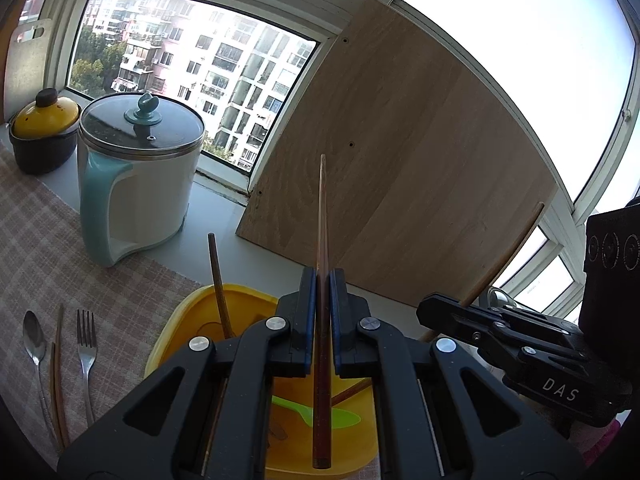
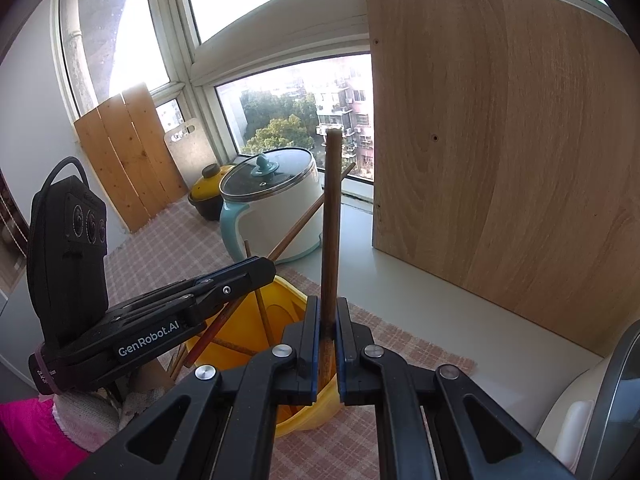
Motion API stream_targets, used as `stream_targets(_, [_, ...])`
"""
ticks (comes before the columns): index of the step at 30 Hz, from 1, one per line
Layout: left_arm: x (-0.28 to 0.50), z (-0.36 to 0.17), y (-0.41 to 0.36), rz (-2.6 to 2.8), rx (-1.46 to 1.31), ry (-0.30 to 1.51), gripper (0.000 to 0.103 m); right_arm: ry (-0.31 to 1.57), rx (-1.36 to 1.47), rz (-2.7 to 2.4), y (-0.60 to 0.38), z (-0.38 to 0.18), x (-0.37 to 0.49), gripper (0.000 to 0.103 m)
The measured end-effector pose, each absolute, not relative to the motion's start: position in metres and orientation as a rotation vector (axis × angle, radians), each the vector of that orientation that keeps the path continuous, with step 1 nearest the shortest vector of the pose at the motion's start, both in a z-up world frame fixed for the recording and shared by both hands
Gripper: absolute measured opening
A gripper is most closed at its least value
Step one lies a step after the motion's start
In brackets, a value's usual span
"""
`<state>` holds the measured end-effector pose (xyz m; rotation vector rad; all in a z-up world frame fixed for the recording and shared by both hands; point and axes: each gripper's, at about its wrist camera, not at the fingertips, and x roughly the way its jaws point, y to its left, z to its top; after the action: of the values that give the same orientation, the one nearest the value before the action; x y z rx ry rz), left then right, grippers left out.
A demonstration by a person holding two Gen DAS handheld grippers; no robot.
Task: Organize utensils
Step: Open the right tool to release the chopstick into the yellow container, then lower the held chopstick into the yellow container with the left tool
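Left gripper [image 1: 322, 280] pinches one chopstick [image 1: 322, 216]; right gripper [image 2: 328, 312] pinches another stick [image 2: 331, 220], both over the yellow tub [image 1: 208, 300]; next, probably lay them beside the fork [image 1: 86, 344].

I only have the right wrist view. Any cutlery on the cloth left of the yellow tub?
Observer: Yes. A spoon, a fork and chopsticks between them lie on the cloth, left of the tub.
Operator: Anything flat in the tub's bottom?
Observer: A green spoon lies there.
Operator: Is the left gripper's stick held squarely?
Observer: Yes. The left gripper is shut on a chopstick centred between its pads, pointing straight out.
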<state>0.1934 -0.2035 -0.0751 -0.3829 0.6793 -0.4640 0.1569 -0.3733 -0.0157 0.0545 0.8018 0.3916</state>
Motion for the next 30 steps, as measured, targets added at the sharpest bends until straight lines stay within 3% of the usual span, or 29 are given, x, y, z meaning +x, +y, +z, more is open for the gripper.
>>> stream_targets(13, [0.187, -0.076, -0.211, -0.468, -0.324, 0.653, 0.004, 0.843, 0.057, 0.415, -0.371, -0.025, 0.165, 0.004])
stream_targets(30, [0.189, -0.088, -0.200, -0.553, -0.463, 0.601, 0.004, 0.848, 0.058, 0.394, -0.371, -0.023, 0.157, 0.004])
